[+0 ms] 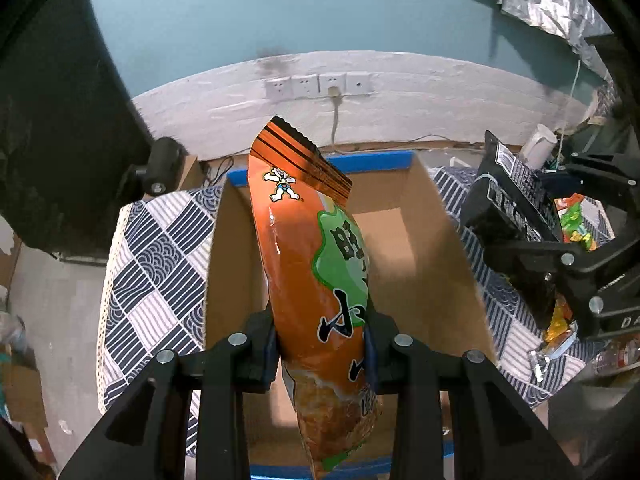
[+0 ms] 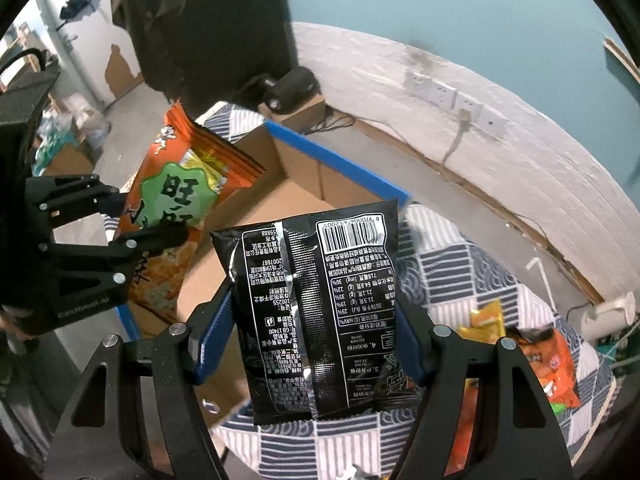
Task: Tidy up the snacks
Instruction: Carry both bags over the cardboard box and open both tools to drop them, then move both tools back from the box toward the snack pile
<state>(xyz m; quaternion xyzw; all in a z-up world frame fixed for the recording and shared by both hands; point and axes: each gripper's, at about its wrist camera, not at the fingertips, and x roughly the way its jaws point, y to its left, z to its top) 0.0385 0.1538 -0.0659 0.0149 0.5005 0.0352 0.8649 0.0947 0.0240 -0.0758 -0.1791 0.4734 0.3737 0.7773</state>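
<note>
Cardboard box [image 1: 400, 240] at twelve o'clock looks bare inside as we clamp an orange bag [image 1: 316, 280] in our left tool [image 1: 322, 344] and a black bag [image 2: 316, 300] in our right tool [image 2: 312, 344].

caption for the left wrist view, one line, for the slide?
Left gripper clamps an orange snack bag above the open cardboard box; right gripper carries a black bag alongside.

cardboard box [image 1: 400, 240] apparently open, floor clear

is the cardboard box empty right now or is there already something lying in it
Empty, as far as shown. The cardboard box shows bare floor; the orange bag hangs above it in the left gripper.
</note>
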